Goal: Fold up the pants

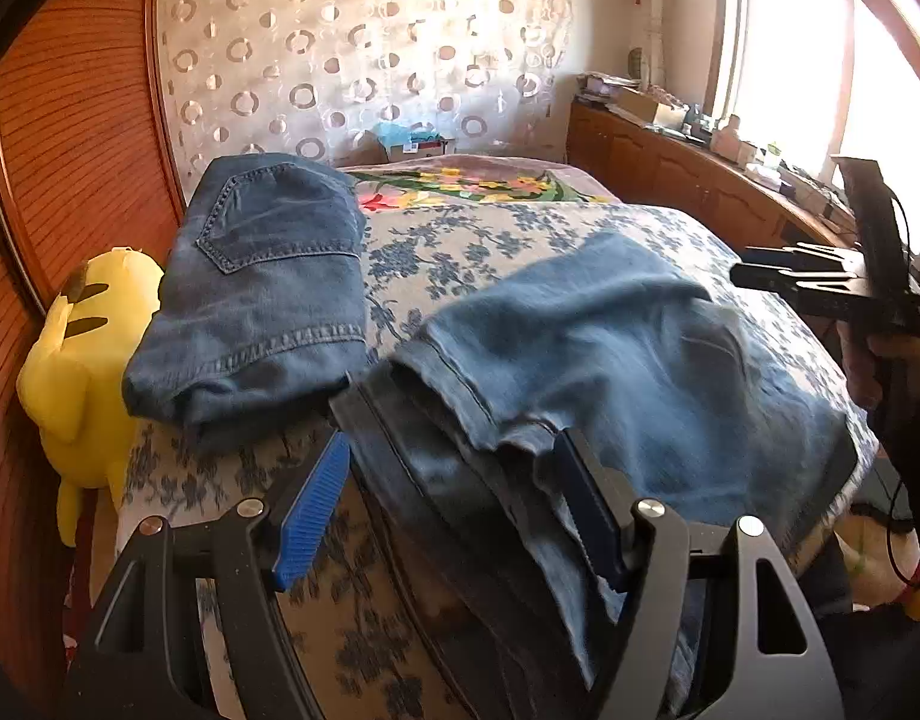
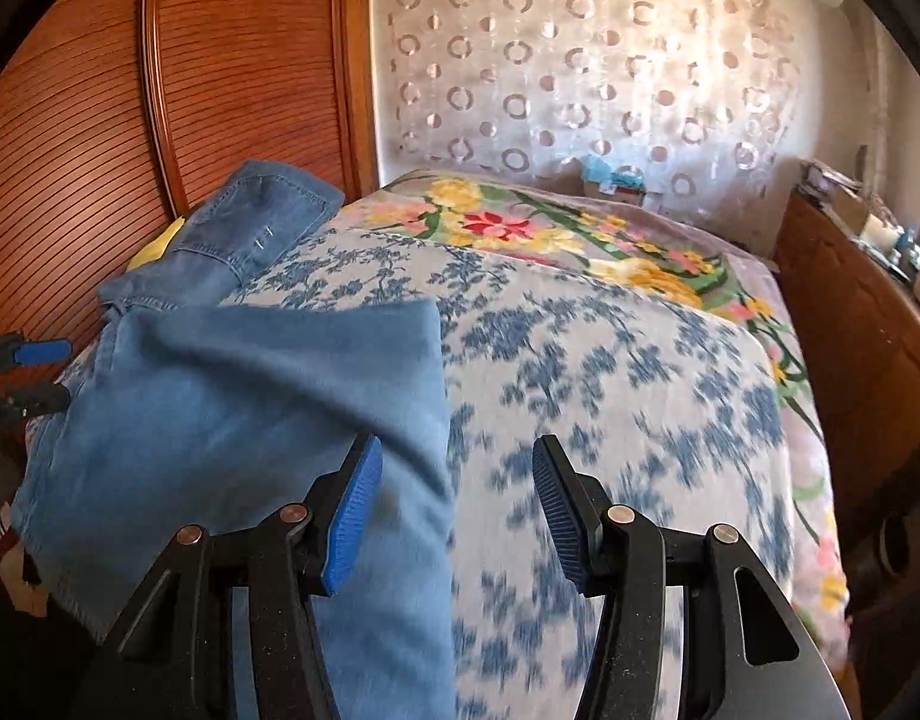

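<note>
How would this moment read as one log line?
task: fold pants | left gripper: open, over light jeans | right gripper: open | folded jeans: on bed

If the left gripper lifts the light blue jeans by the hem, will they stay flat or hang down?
Probably hang: the light blue jeans already drape and wrinkle over the left gripper. Likely not slippery, since denim looks coarse. The stitched hem seems thick enough to grip.

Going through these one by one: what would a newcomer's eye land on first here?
Probably the light blue jeans draped over the near part of the blue-flowered bedspread, their hem lying between the open fingers of the left gripper. Next, the folded darker jeans at the bed's left edge, with a yellow plush toy beside them against the wooden wardrobe. The right gripper hangs open at the light jeans' edge.
</note>
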`<state>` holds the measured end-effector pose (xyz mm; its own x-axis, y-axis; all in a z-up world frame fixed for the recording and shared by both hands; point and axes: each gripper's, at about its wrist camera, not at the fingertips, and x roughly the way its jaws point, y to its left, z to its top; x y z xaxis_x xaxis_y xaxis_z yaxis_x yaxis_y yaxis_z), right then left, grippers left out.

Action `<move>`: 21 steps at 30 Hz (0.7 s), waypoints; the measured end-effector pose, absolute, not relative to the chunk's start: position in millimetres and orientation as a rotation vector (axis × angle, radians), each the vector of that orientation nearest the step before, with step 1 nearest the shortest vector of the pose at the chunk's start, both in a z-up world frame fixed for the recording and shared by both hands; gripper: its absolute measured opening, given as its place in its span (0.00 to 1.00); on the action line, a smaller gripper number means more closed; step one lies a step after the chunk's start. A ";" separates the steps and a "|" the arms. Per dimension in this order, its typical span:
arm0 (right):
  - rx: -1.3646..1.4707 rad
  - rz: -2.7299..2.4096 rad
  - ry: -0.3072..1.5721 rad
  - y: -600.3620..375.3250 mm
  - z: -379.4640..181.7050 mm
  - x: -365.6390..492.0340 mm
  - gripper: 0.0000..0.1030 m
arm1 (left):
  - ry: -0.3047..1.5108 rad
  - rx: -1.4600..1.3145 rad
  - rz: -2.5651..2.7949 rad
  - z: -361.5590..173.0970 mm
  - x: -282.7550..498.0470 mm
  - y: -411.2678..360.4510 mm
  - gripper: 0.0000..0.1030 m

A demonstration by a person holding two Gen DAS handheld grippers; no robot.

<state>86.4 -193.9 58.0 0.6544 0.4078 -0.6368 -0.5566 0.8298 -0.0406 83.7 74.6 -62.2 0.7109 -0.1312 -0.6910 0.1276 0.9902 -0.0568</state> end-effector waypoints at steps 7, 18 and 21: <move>-0.274 0.658 0.730 -150.8 43.5 163.0 0.53 | 0.814 -0.038 -0.106 -77.8 112.6 92.8 0.69; -0.222 0.854 0.888 -118.4 7.1 231.0 0.41 | 0.868 -0.146 -0.144 -104.8 119.5 108.3 0.70; -0.181 0.891 0.871 -122.2 8.4 235.1 0.16 | 0.868 -0.165 -0.162 -106.4 122.3 109.0 0.67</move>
<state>235.1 -122.2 8.4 0.3206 0.6047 -0.7291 -0.7428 0.6381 0.2026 122.3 109.0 -106.4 0.6355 -0.2083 -0.7435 0.0747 0.9750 -0.2093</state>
